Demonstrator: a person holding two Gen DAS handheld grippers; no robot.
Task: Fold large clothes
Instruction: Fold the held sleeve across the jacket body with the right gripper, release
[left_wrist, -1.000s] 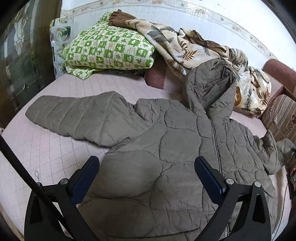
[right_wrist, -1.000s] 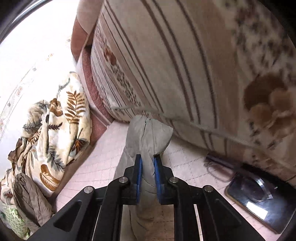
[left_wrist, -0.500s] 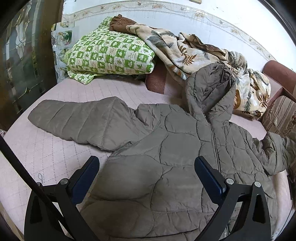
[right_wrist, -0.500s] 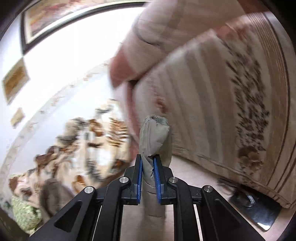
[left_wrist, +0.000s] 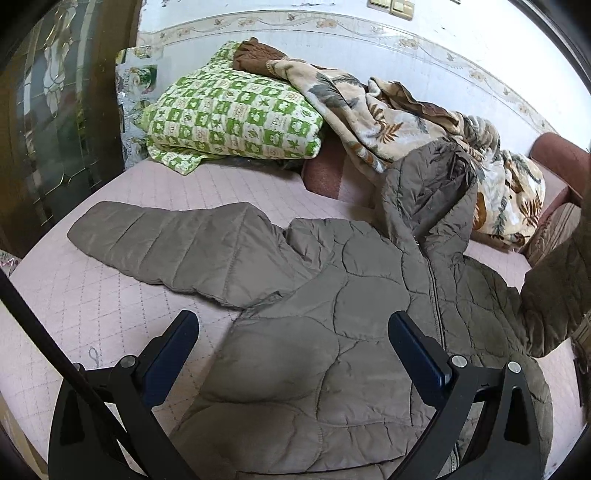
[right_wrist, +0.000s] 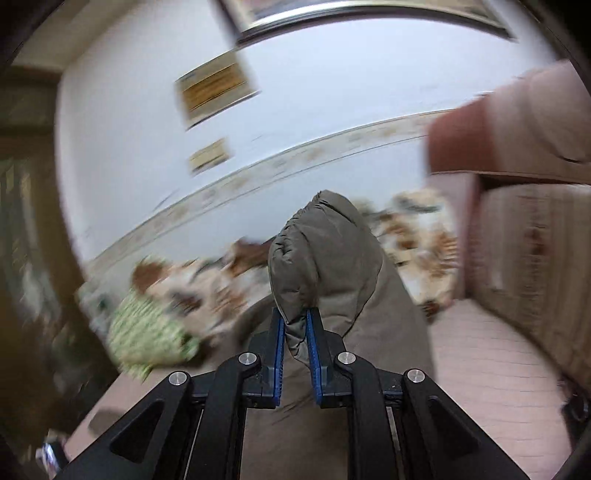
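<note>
Quilted olive jacket (left_wrist: 332, 332) spread front-up across the pink quilted bed (left_wrist: 92, 302), zip running down the middle, hood (left_wrist: 428, 192) propped against the bedding behind. One sleeve (left_wrist: 166, 243) lying flat, stretched out toward the left of the left wrist view. Other sleeve (left_wrist: 554, 288) lifted off the bed at the right edge of that view, hanging in the air. Same sleeve's cuff (right_wrist: 321, 258) seen close in the right wrist view, bunched and standing up beyond the blue pads. Right gripper (right_wrist: 295, 325) clamped tight on that cuff, fabric pinched between the fingers (right_wrist: 277, 354), background smeared with blur. Left gripper (left_wrist: 295, 354) hovering above the jacket's lower body, fingers (left_wrist: 417, 354) spread wide, nothing between them, no contact with the cloth visible. Further back, green-and-white checked pillow (left_wrist: 236, 114) resting at the head of the bed, leaf-print blanket (left_wrist: 369, 118) heaped beside it and draped toward the right, touching the hood. Brown cloth (left_wrist: 258, 59) tucked on top where pillow and blanket meet. Reddish cushion (left_wrist: 557, 158) and striped fabric at the far right. White wall (left_wrist: 369, 48) with a patterned border strip behind everything; dark glazed door (left_wrist: 55, 110) on the left. Framed pictures (right_wrist: 214, 88) on the wall in the right wrist view, too blurred to read.
</note>
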